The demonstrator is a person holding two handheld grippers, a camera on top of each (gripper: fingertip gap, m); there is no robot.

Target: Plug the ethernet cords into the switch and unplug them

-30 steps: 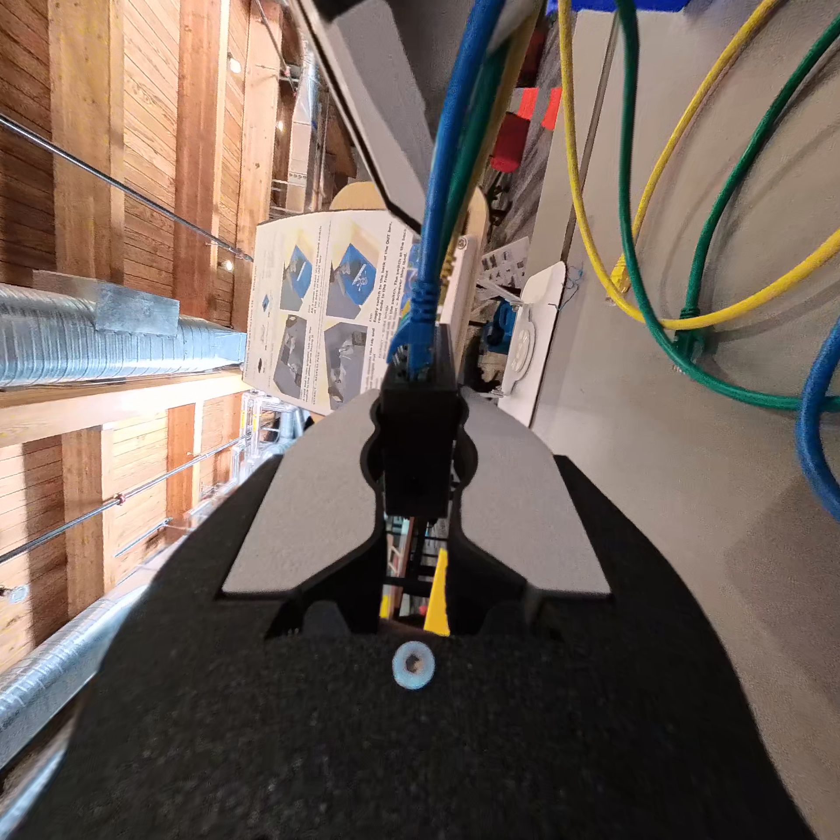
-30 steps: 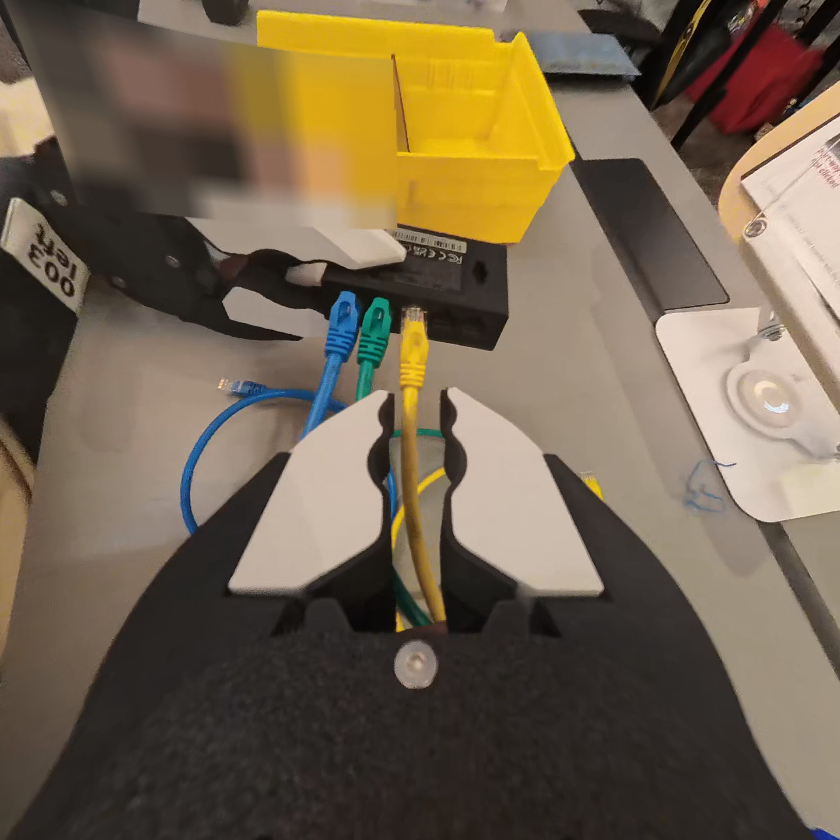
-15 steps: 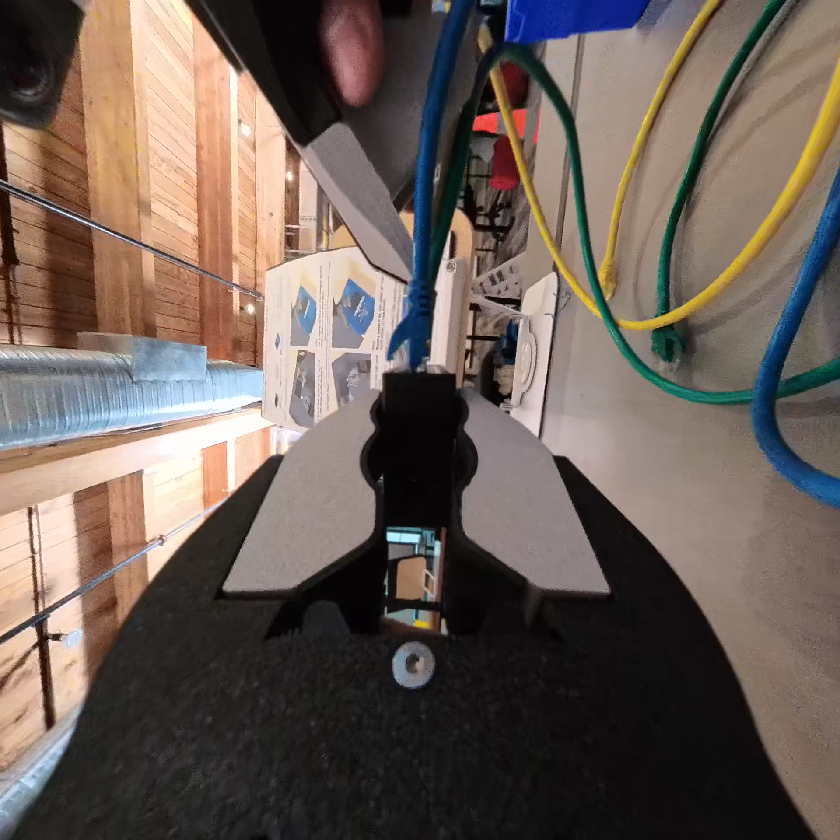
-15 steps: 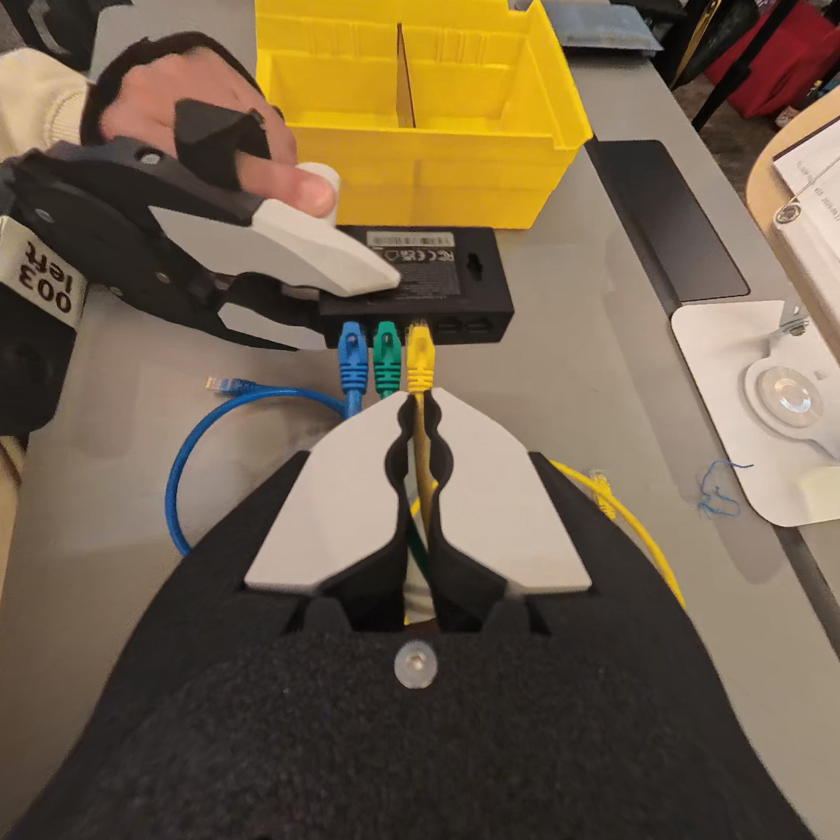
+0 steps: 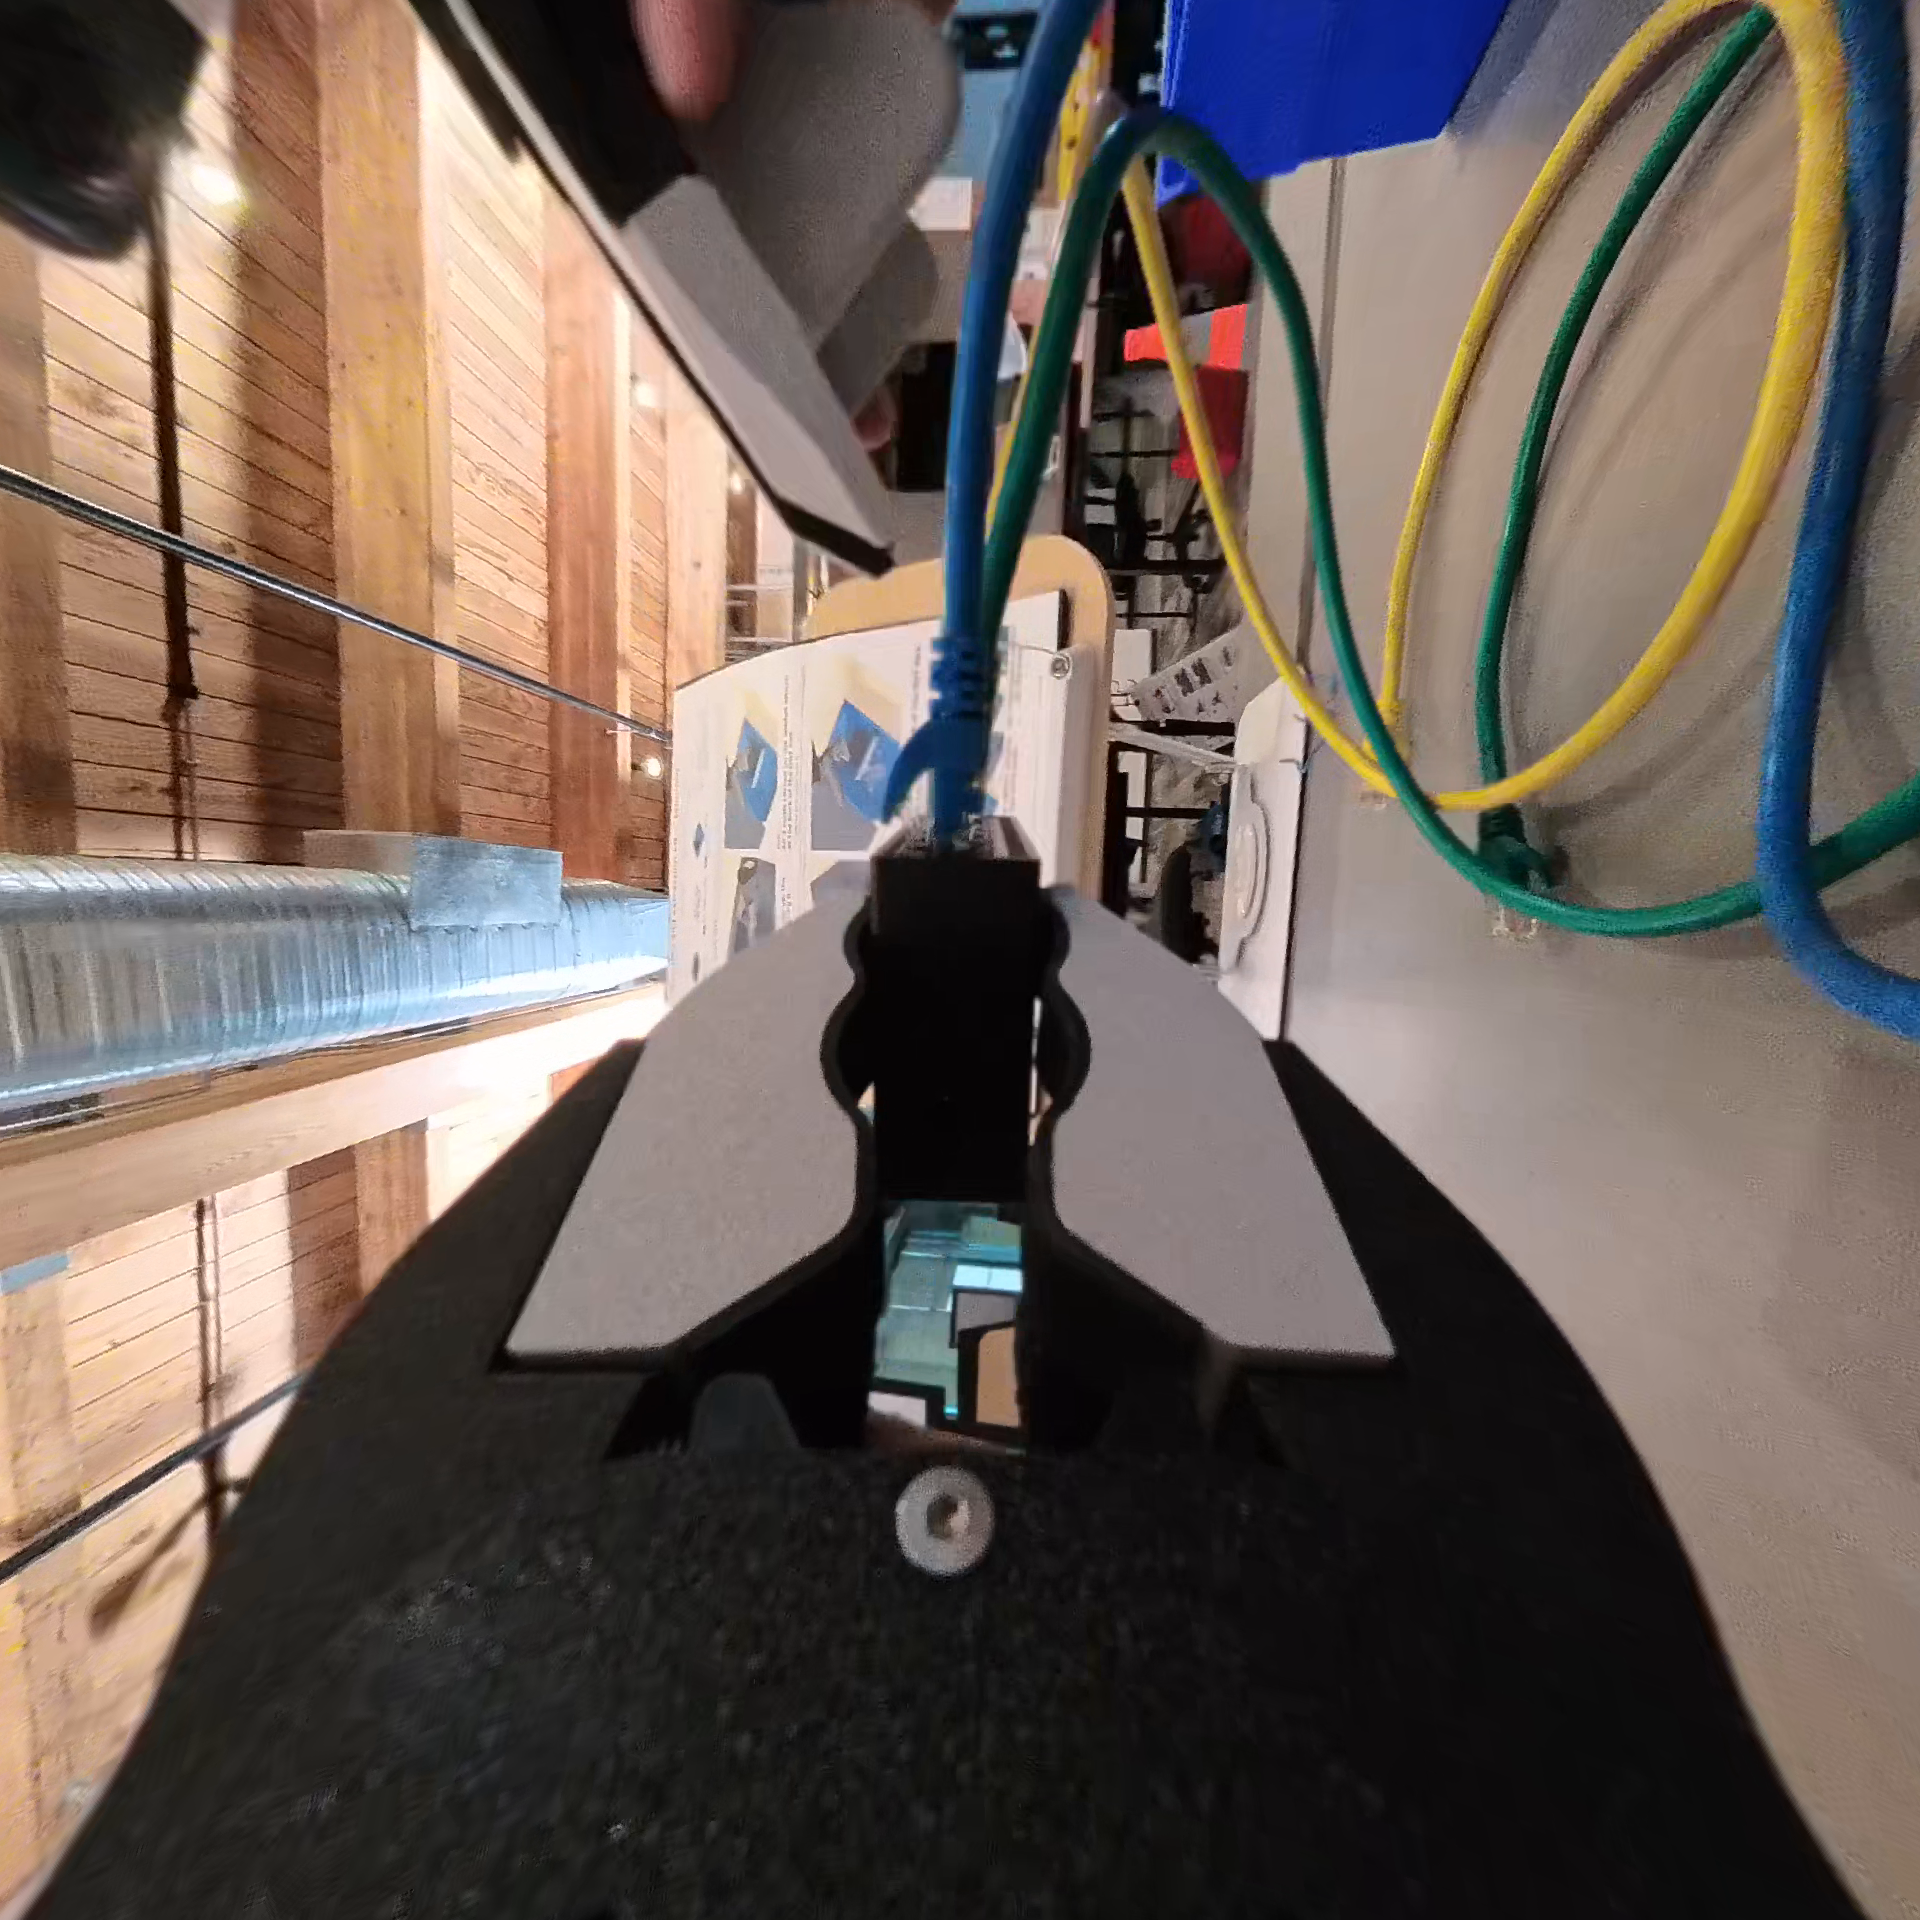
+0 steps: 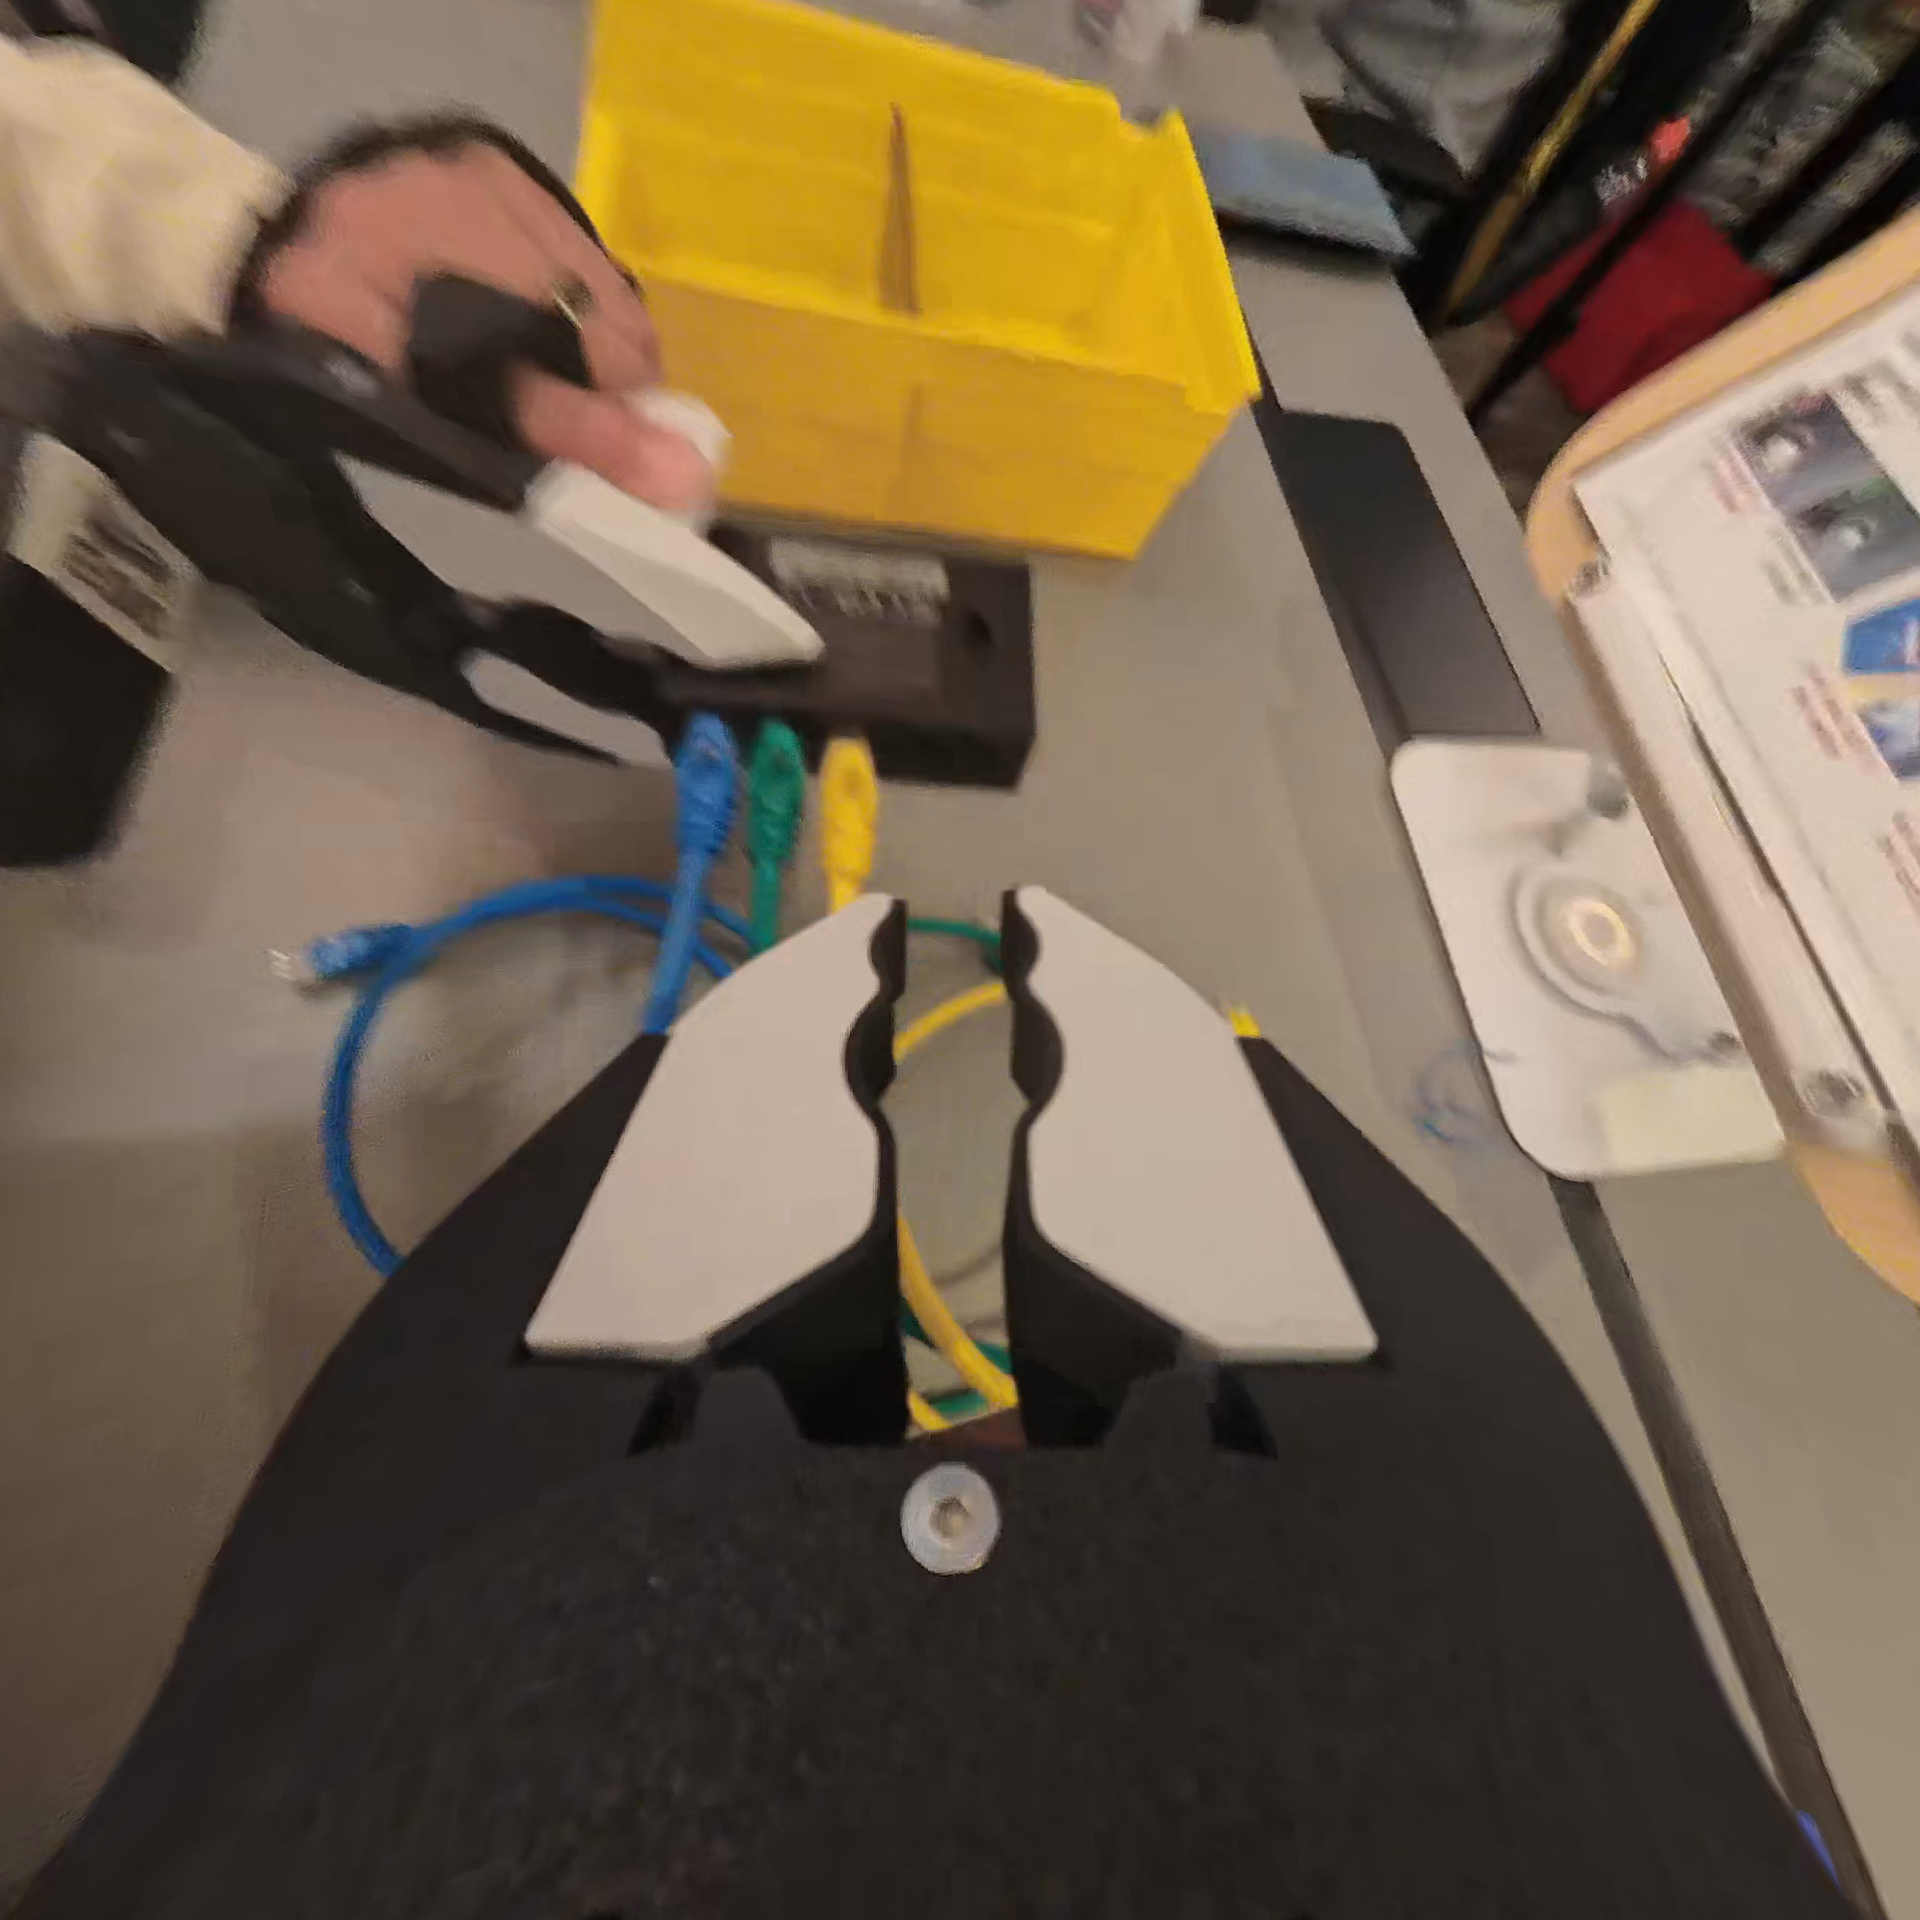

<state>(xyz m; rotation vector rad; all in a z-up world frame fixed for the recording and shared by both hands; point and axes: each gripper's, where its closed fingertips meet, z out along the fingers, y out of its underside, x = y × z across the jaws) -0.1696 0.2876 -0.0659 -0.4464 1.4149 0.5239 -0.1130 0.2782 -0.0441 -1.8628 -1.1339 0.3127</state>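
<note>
The black switch (image 6: 935,675) lies on the grey table (image 6: 1195,831) with the blue plug (image 6: 707,769), green plug (image 6: 777,779) and yellow plug (image 6: 850,821) in its front ports. My left gripper (image 6: 717,691) is shut on the switch's left end; in the left wrist view the left gripper (image 5: 956,914) clamps the switch (image 5: 956,1039) edge-on, with the blue plug (image 5: 951,748) above it. My right gripper (image 6: 953,902) is open and empty, just short of the yellow plug. The yellow cord (image 6: 935,1320) runs on the table under its gap.
A yellow divided bin (image 6: 914,343) stands right behind the switch. Loose cord ends lie on the table: blue (image 6: 348,951) at left, yellow (image 6: 1242,1023) at right. A white stand base (image 6: 1558,956) and a board with printed sheets (image 6: 1766,582) are at the right edge.
My right gripper was shut on the yellow cord behind its plug at the switch; it has now opened and drawn back, leaving the plug in the port. The left gripper keeps holding the switch.
</note>
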